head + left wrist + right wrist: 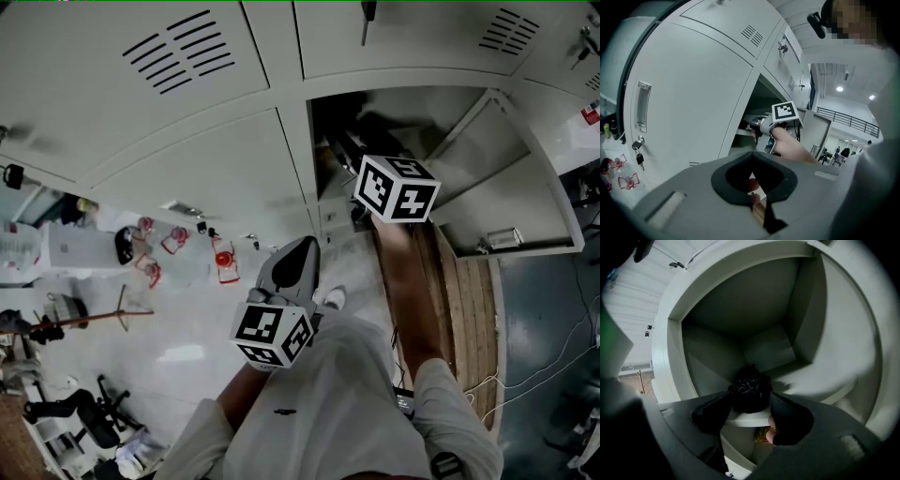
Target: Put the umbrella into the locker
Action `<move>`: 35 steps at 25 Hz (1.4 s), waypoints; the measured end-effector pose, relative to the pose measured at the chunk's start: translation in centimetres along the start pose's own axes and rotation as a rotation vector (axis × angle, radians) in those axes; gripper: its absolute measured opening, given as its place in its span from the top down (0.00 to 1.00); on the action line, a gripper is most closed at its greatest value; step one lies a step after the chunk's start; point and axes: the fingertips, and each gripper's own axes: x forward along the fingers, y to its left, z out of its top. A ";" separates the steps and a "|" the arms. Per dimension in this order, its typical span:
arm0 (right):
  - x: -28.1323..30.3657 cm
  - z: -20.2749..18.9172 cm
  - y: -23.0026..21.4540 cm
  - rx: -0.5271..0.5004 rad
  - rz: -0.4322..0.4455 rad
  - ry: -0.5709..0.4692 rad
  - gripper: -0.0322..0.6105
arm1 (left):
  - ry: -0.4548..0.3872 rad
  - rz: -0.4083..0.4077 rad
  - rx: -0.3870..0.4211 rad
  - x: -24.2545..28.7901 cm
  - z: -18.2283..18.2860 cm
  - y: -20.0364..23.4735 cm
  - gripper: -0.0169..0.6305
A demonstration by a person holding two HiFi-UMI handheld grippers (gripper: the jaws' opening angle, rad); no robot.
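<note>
A black folded umbrella [750,391] sits between the pads of my right gripper [750,400], which is shut on it; both pads touch its sides. The umbrella's end reaches into the open locker compartment [768,348], just above the pale shelf edge [749,419]. From the head view, the right gripper's marker cube [397,187] is at the locker opening [412,108], hiding the jaws and the umbrella. My left gripper [298,253] hangs lower, in front of the lockers, shut and empty, its tips [750,153] meeting. The right gripper [761,125] also shows in the left gripper view, at the opening.
The locker door [497,178] stands swung open to the right. Closed grey locker doors [187,94] surround the opening, one with keys [638,150] hanging from it. A wooden board [464,309] lies below. Red items [223,258] and cables [553,366] are on the floor.
</note>
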 end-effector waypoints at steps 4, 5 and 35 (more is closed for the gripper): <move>-1.6 -0.2 0.0 -0.022 -0.001 -0.009 0.56 | -0.001 -0.007 0.002 -0.3 -0.4 -0.5 0.95; -2.0 -0.2 0.0 -0.029 -0.002 -0.011 0.56 | -0.001 -0.009 0.002 -0.4 -0.4 -0.6 0.95; -16.0 -3.2 0.0 -0.138 -0.160 -0.075 0.87 | -0.016 -0.040 0.013 -0.5 -0.5 -0.7 0.95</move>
